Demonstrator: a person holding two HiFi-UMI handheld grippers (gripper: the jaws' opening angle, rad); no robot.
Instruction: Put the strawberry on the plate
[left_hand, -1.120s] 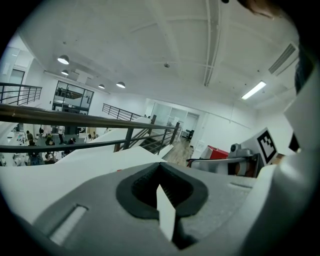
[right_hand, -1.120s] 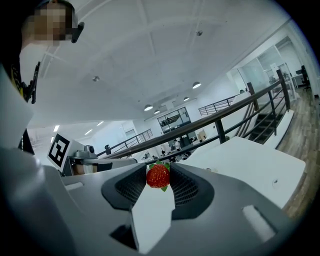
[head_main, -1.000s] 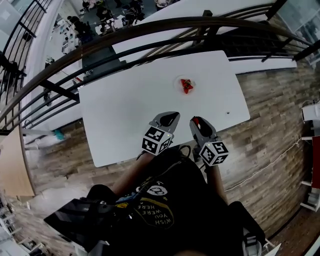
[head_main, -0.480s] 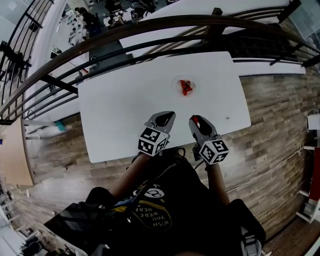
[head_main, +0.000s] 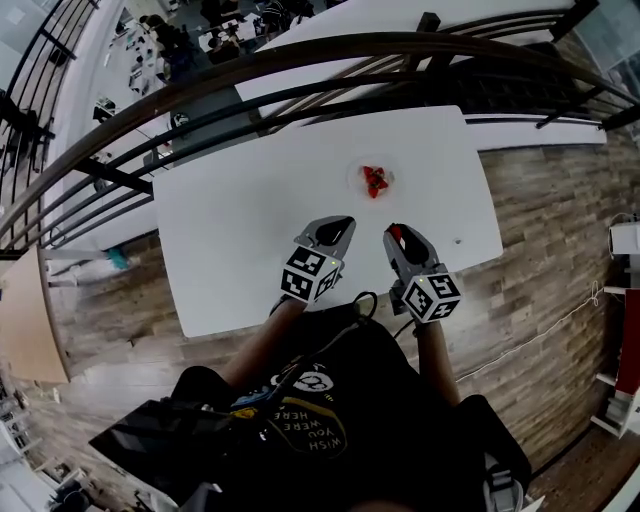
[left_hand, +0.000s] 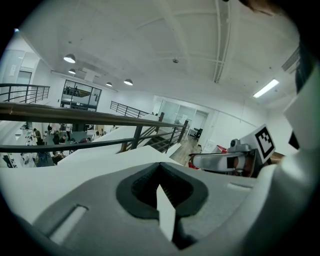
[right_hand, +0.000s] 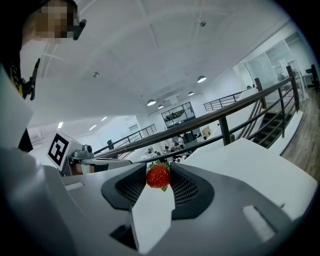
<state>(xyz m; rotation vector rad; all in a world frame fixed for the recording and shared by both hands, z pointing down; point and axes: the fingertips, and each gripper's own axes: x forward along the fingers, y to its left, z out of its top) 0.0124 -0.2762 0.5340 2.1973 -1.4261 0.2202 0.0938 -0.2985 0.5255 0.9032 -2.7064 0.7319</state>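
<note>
We record the head view steeply above the counter (head_main: 240, 220); both gripper views skim it low, facing the shared railing (head_main: 300, 70).

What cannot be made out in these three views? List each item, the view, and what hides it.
- Red fruit on the plate, head view: too small to count pieces.
- Plate, both gripper views: out of sight; the gripper bodies fill the lower picture.
- Dark speck on the table, head view: too small to identify.
- Strawberry in the right gripper, head view: only a red fleck.
</note>
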